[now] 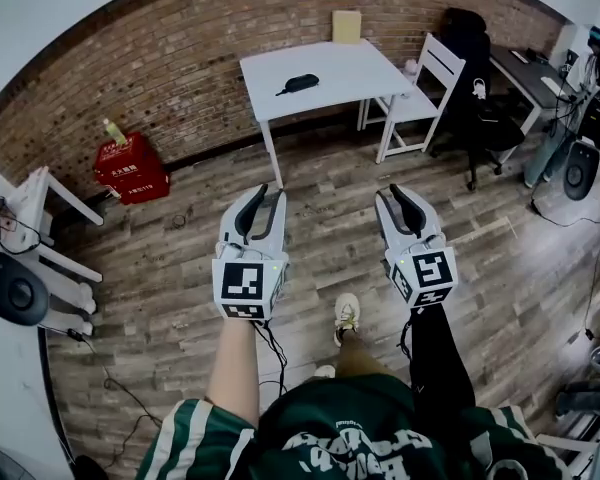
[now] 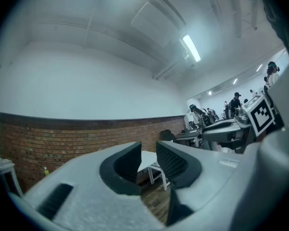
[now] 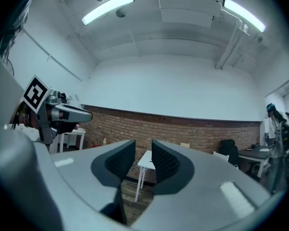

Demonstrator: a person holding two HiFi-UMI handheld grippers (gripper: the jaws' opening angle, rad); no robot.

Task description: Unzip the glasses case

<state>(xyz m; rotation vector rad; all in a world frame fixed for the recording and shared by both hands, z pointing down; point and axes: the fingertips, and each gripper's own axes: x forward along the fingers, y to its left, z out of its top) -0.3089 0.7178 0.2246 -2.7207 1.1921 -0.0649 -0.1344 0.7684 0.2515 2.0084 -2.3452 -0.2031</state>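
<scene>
A dark glasses case (image 1: 299, 83) lies on a white table (image 1: 355, 73) against the brick wall, far ahead of me. Both grippers are held level over the wooden floor, well short of the table. My left gripper (image 1: 267, 196) is open with nothing between its jaws, and so is my right gripper (image 1: 392, 194). In the left gripper view the left gripper (image 2: 148, 159) frames the table's edge (image 2: 145, 160) through its gap. In the right gripper view the right gripper (image 3: 143, 158) frames the table (image 3: 146, 160) in the same way. The case is too small to make out there.
A white chair (image 1: 426, 93) stands right of the table, with a black office chair (image 1: 475, 78) and a desk (image 1: 528, 73) beyond. A red crate (image 1: 130, 168) sits by the wall at left. White furniture (image 1: 40, 238) stands at the far left. People stand in the background (image 2: 236, 102).
</scene>
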